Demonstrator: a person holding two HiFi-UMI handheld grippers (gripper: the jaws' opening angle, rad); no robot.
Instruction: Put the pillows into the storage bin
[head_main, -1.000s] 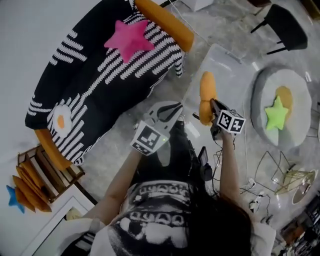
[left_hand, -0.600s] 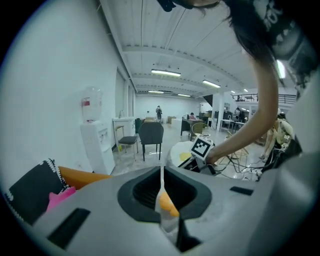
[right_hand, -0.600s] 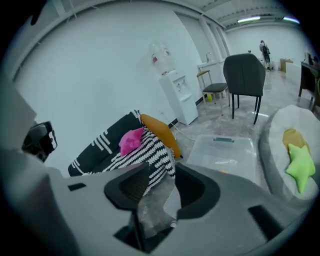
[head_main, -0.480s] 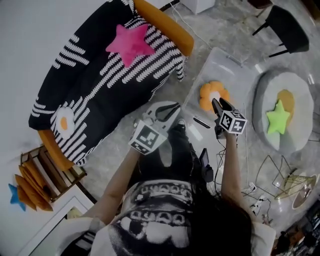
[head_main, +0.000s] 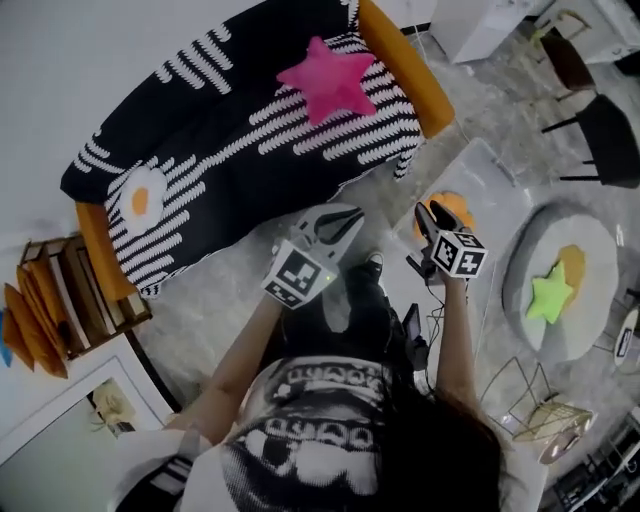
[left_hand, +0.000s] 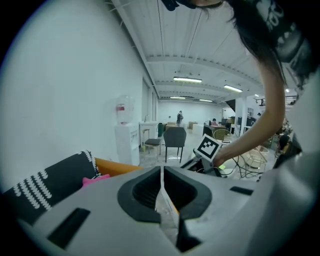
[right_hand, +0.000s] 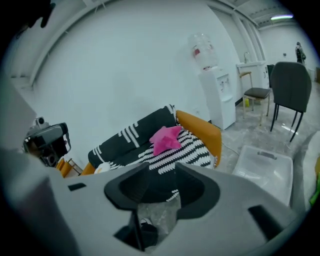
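Observation:
A pink star pillow (head_main: 327, 78) (right_hand: 166, 137) and an egg-shaped pillow (head_main: 141, 198) lie on the black-and-white striped sofa (head_main: 230, 140). An orange flower pillow (head_main: 452, 207) rests inside the clear storage bin (head_main: 487, 168) (right_hand: 262, 167) on the floor. My right gripper (head_main: 428, 212) (right_hand: 161, 175) hovers at the bin's near edge; its jaws have just been opening and stand open with nothing between them. My left gripper (head_main: 340, 218) (left_hand: 161, 172) is held over the floor between sofa and bin, jaws shut and empty. Both point toward the sofa.
A round grey pouf (head_main: 590, 330) at the right carries a green star pillow (head_main: 553, 295) and an orange one (head_main: 570, 262). Black chairs (head_main: 610, 140) stand beyond it. A wire basket (head_main: 545, 410), cables and a wooden rack (head_main: 50, 300) lie around my legs.
The right gripper held the orange pillow over the bin, then let it go; the pillow now lies in the bin. Both grippers and the head view have swung left toward the sofa.

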